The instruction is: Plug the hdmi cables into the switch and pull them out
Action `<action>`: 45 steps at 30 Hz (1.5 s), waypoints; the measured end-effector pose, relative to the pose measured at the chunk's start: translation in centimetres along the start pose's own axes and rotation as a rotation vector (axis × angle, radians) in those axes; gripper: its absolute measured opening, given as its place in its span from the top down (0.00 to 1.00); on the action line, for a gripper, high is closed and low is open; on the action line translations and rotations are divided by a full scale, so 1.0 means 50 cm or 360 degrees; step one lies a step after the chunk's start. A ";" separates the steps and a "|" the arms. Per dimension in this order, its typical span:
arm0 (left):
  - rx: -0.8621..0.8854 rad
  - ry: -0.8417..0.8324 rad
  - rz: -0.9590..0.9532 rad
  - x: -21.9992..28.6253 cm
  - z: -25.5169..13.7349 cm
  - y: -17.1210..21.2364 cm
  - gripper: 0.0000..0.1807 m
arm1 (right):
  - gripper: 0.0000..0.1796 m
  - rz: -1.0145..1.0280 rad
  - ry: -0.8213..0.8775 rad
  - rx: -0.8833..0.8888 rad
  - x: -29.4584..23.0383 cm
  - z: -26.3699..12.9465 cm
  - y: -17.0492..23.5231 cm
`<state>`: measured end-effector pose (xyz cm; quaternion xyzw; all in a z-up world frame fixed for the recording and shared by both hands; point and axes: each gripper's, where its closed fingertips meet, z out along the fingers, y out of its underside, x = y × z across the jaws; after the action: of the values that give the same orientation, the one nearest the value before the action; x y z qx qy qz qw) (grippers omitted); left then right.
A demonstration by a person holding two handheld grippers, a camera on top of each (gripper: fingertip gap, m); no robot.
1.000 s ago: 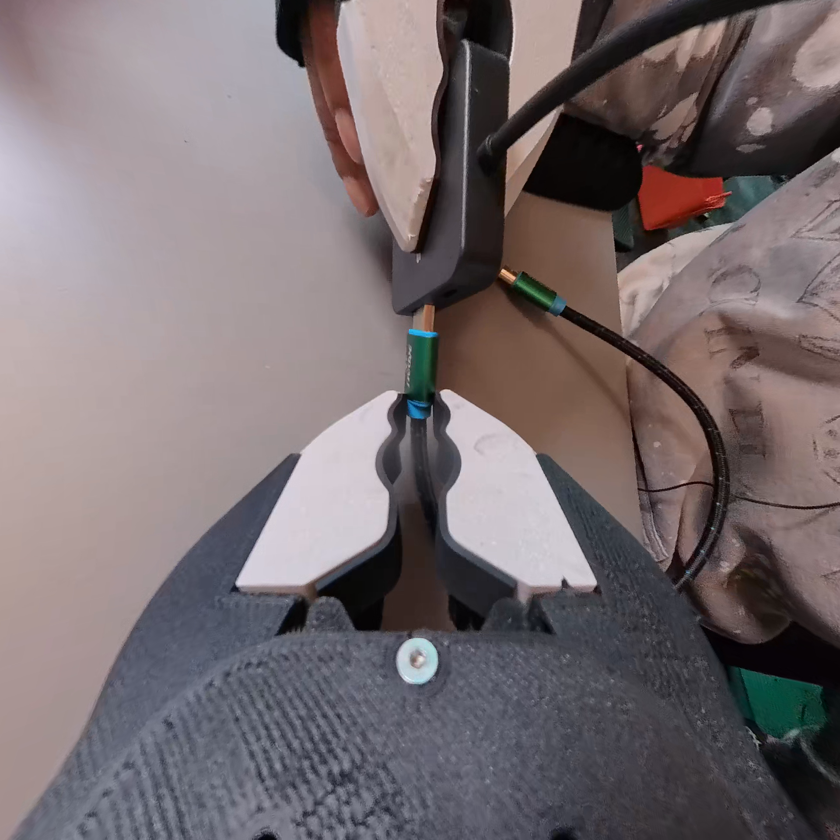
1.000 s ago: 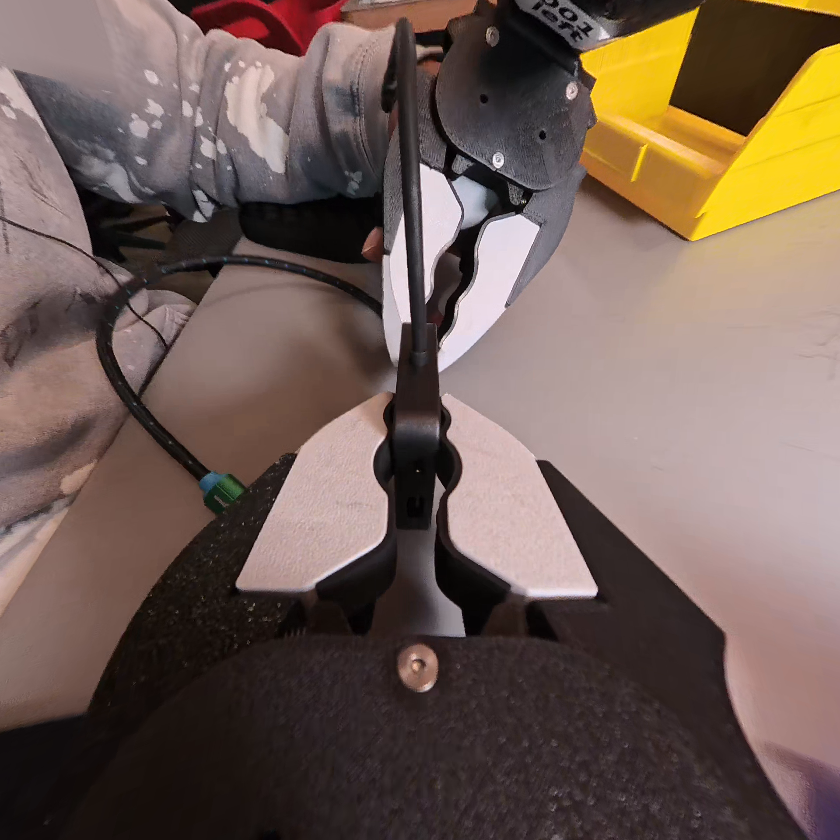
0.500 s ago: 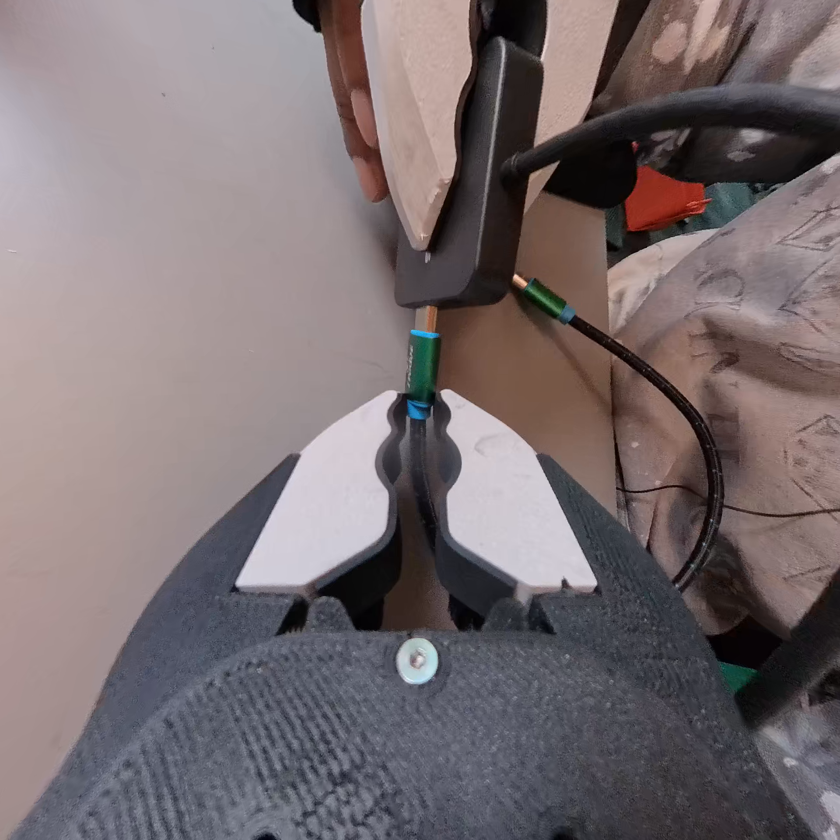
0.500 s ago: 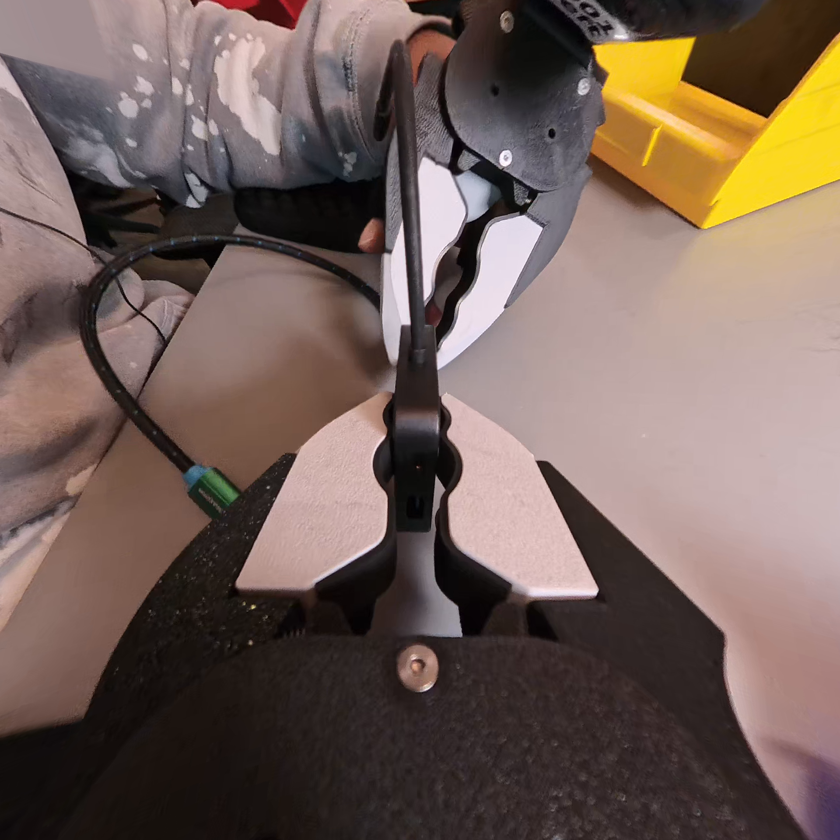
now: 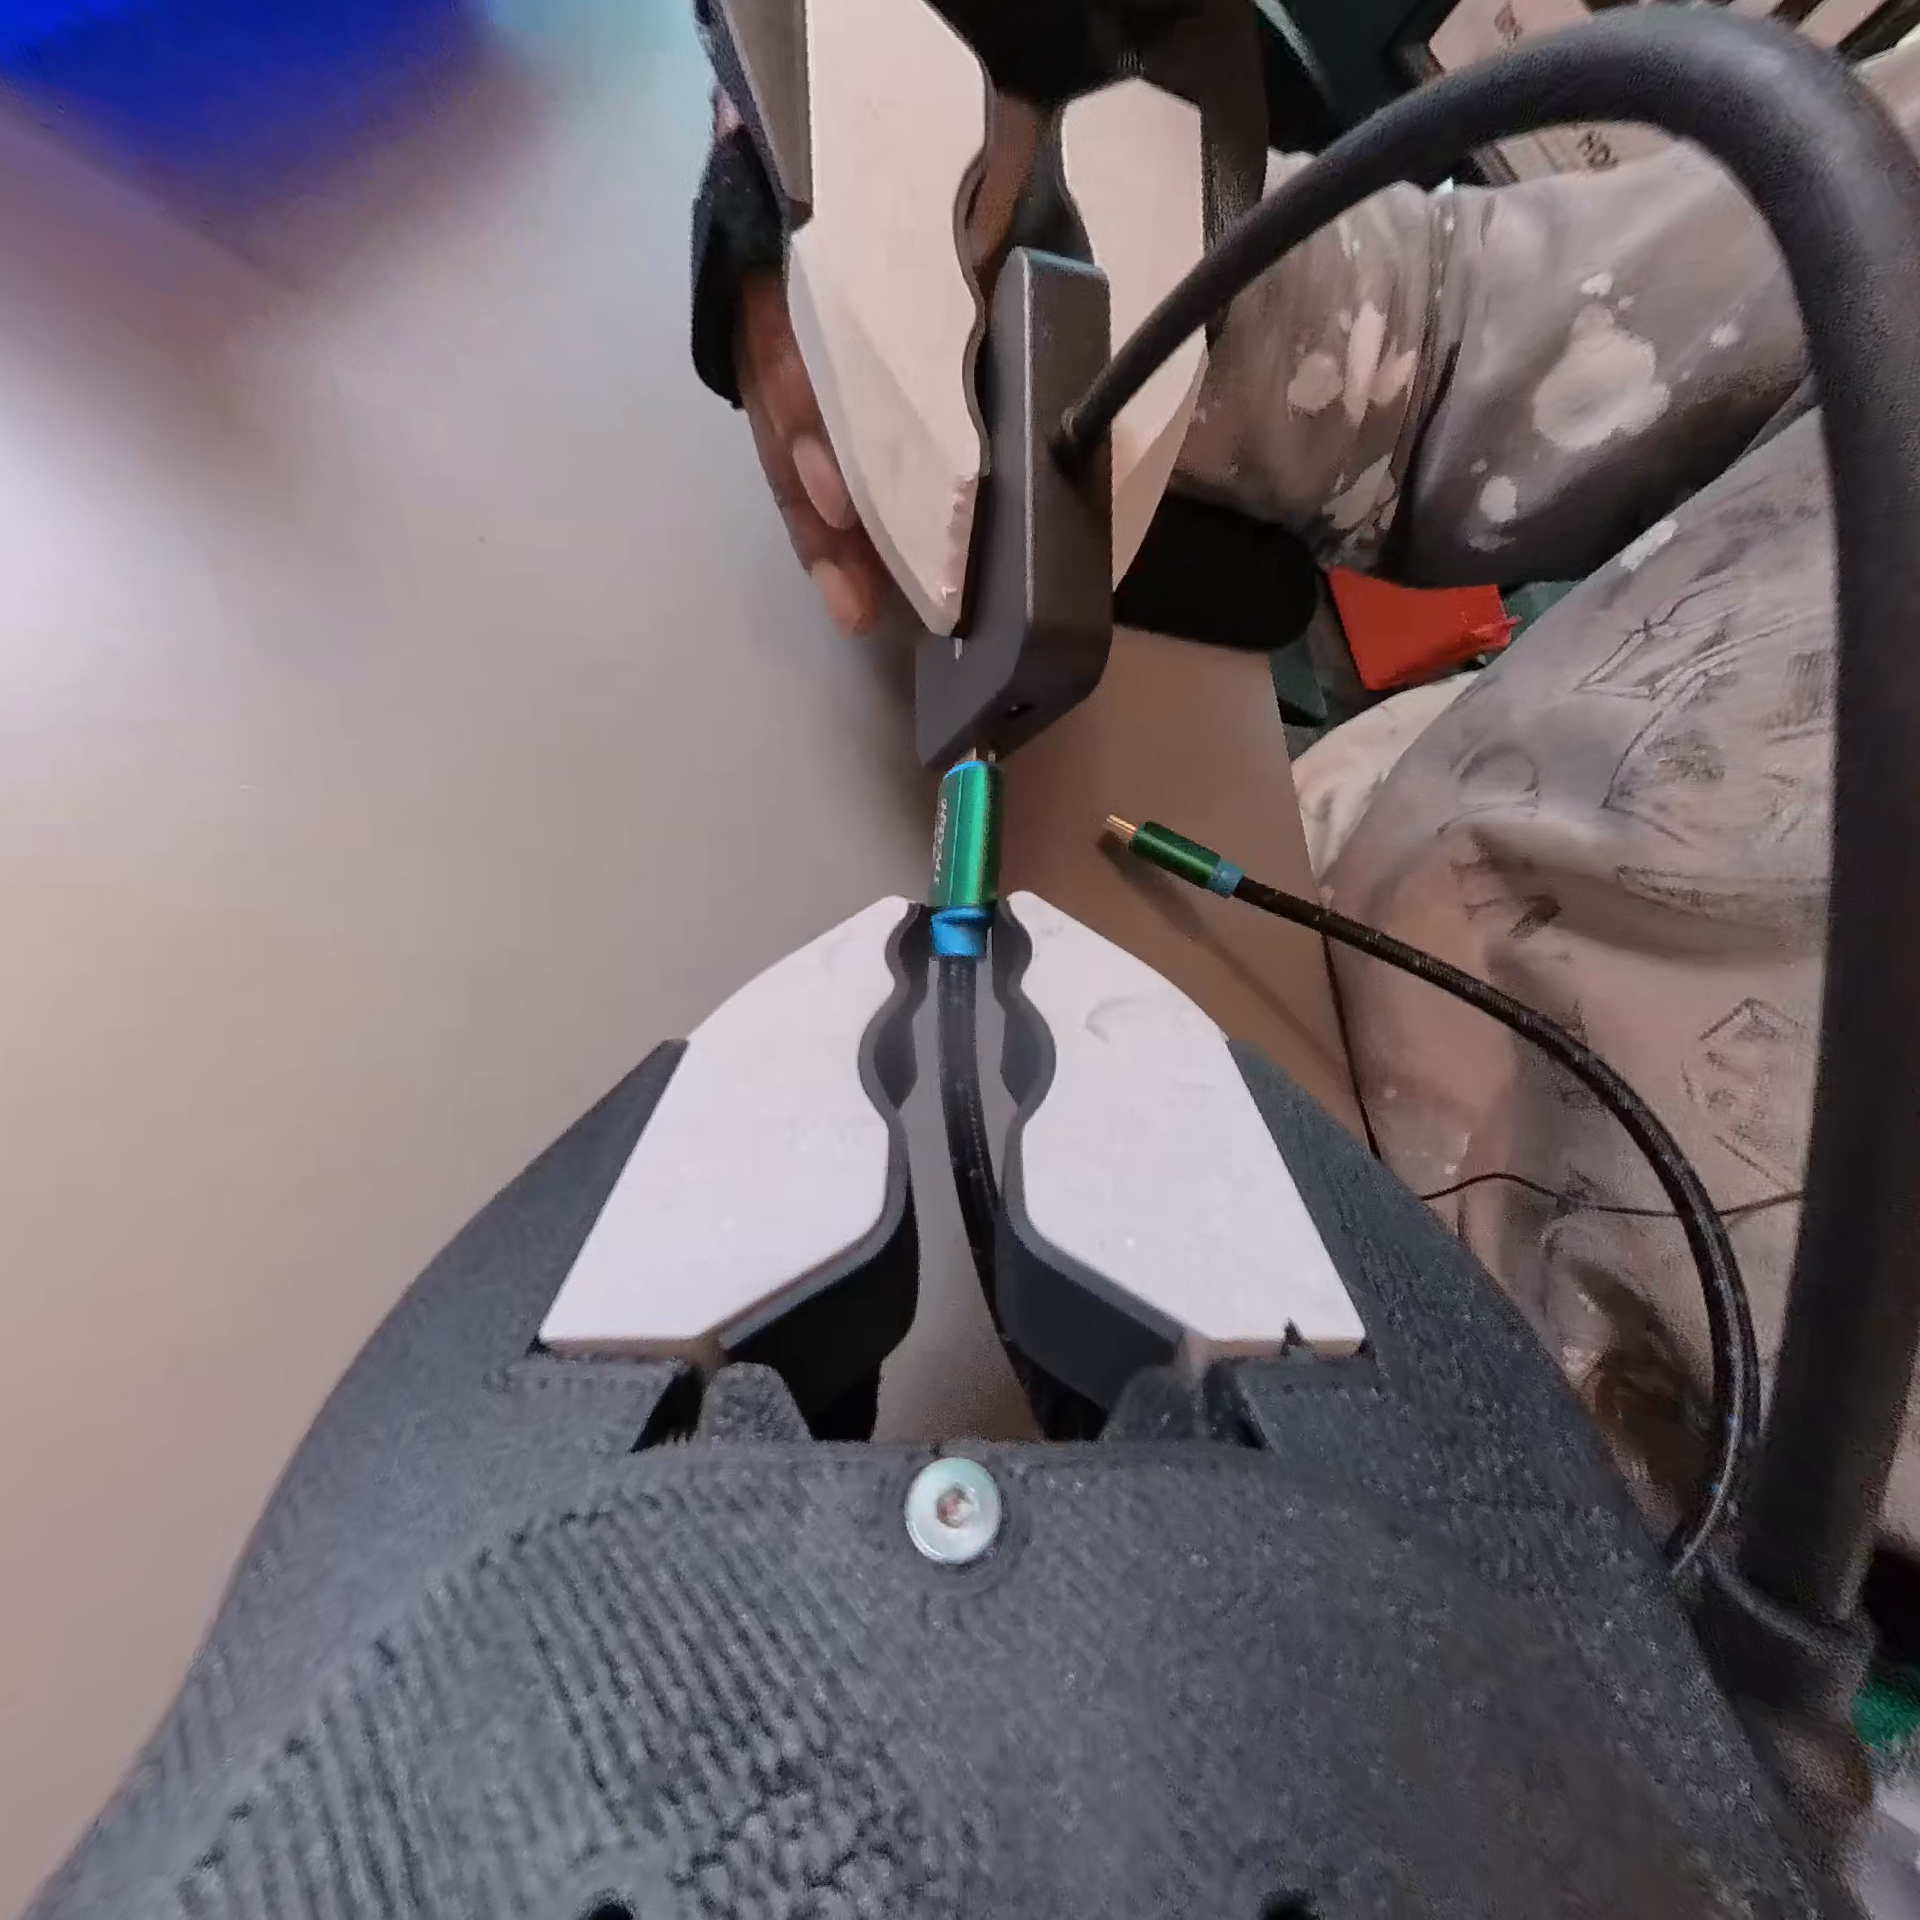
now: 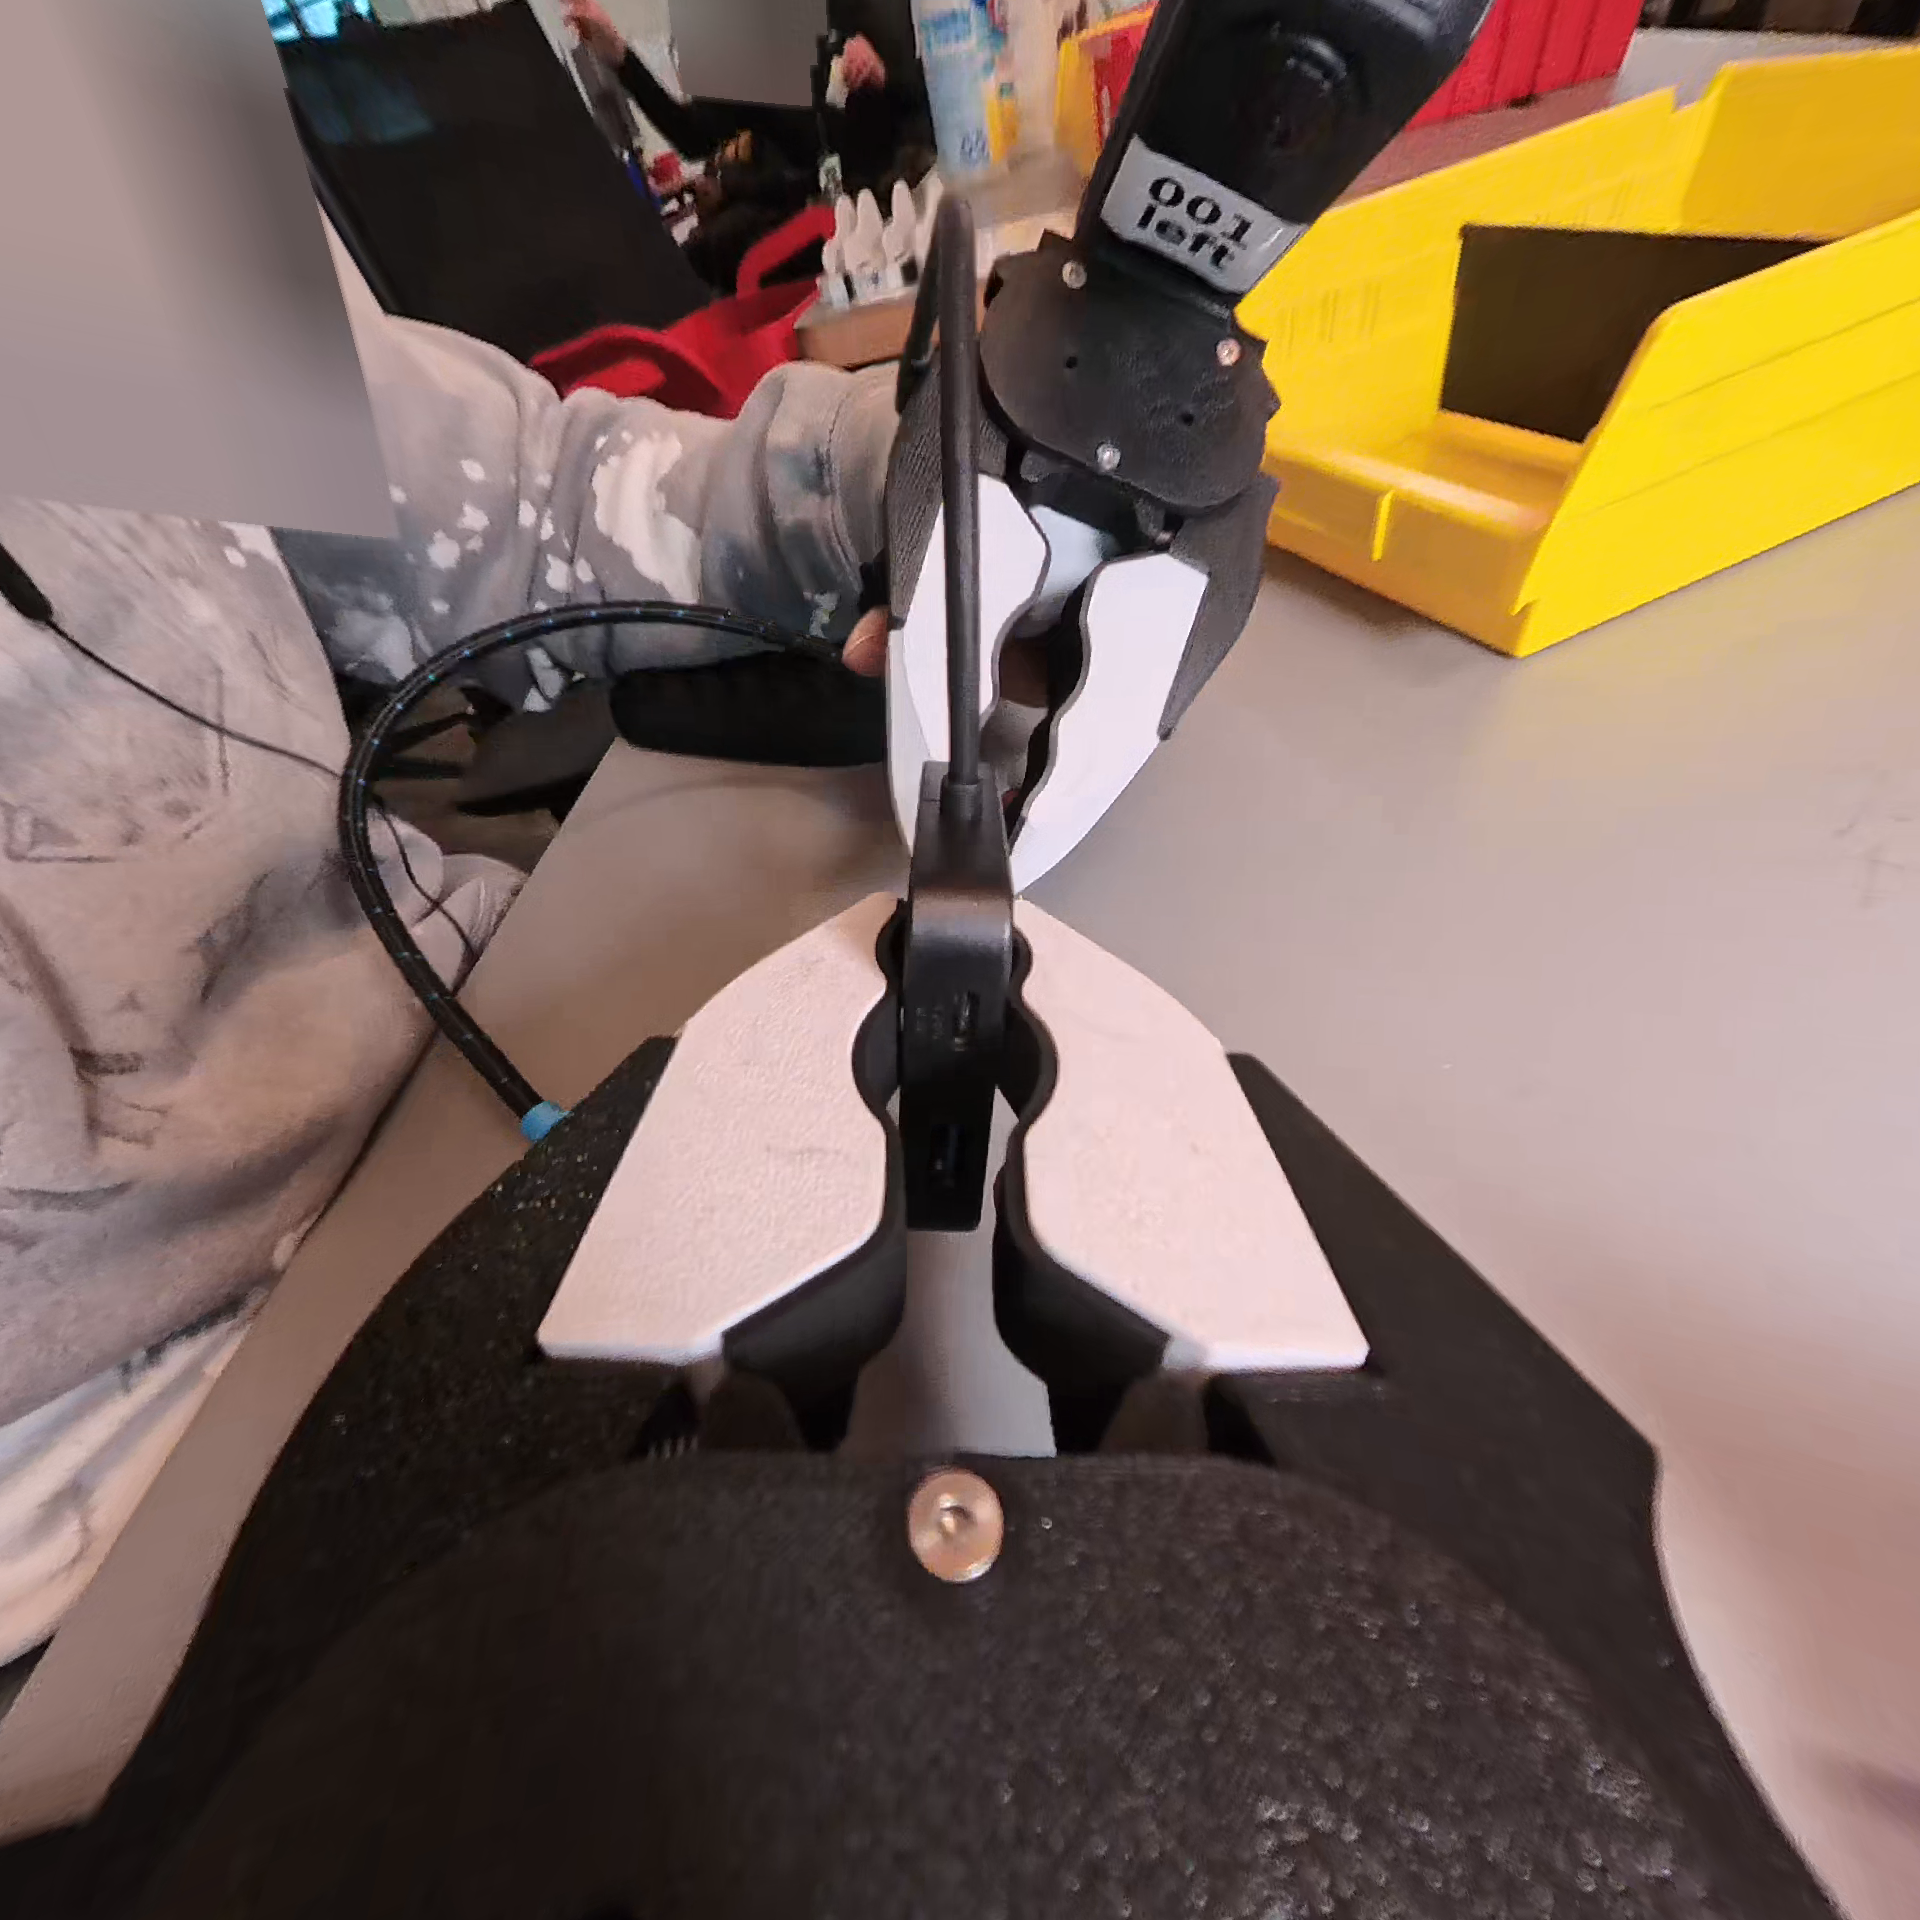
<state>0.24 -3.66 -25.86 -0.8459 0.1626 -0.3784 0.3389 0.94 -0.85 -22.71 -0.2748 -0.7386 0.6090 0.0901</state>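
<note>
Since a second ago the plug [image 5: 964, 836] sits deeper against the switch [image 5: 1023, 509], almost no gold tip showing, and the spare plug [image 5: 1179, 854] lies farther right of the left tongs [image 5: 961, 920]; background has swung too. Left tongs are clamped on the cable [image 5: 971, 1091] just behind the plug's blue collar, plug sticking out past the tips, straight into the switch's lower edge. Right tongs [image 6: 956, 935] are clamped on the switch body, its own black lead [image 6: 961, 499] arching forward from the far end. Switch hangs above the table [image 6: 1507, 935], between the two tongs, which point at each other, nearly tip to tip. Handling guess: plug is small, rigid, slick metal; braided cable is bendy, so a hold on the cable may buckle under push — better to take the collar or barrel. Switch is light, hard plastic, could twist in the hold. Spare plug rests on the table, apart from the switch. Yellow bin [image 6: 1558, 416] sits beyond, right.
</note>
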 end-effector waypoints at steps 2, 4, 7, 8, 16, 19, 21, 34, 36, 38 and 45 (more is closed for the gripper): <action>0.0109 0.0022 -0.0040 -0.003 -0.012 -0.016 0.93 | 0.93 0.0010 0.0050 0.0142 0.008 -0.004 -0.026; 0.0236 0.0065 -0.0086 -0.002 -0.029 -0.037 0.93 | 0.93 0.0023 0.0091 0.0232 0.015 -0.008 -0.045; 0.0286 0.0068 -0.0046 0.001 -0.041 -0.045 0.93 | 0.92 0.0053 0.0111 0.0312 0.018 -0.008 -0.057; 0.0311 0.0067 -0.0058 -0.001 -0.043 -0.049 0.93 | 0.92 0.0069 0.0132 0.0363 0.021 -0.009 -0.063; 0.0487 0.0160 -0.0071 0.012 -0.070 -0.077 0.93 | 0.92 0.0100 0.0198 0.0669 0.022 -0.015 -0.114; 0.0499 0.0173 -0.0061 0.016 -0.072 -0.079 0.93 | 0.92 0.0045 0.0214 0.0639 0.018 -0.014 -0.115; 0.0492 0.0181 -0.0063 0.015 -0.072 -0.077 0.93 | 0.92 -0.0016 0.0236 0.0560 0.016 -0.011 -0.110; 0.0358 0.0081 -0.0028 0.005 -0.055 -0.055 0.93 | 0.93 -0.0141 0.0235 0.0183 0.014 -0.007 -0.053; 0.0388 0.0073 -0.0029 0.001 -0.055 -0.060 0.93 | 0.92 -0.0142 0.0261 0.0215 0.018 -0.010 -0.057; 0.0466 0.0091 -0.0049 0.002 -0.061 -0.073 0.93 | 0.93 -0.0110 0.0283 0.0311 0.024 -0.013 -0.067; 0.0516 0.0071 -0.0034 -0.001 -0.072 -0.079 0.93 | 0.92 -0.0106 0.0336 0.0425 0.030 -0.004 -0.074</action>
<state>-2.42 -2.42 -21.38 -0.7732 0.0977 -0.4220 0.4632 -1.30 -0.31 -19.46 -0.2982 -0.6464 0.6660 0.2230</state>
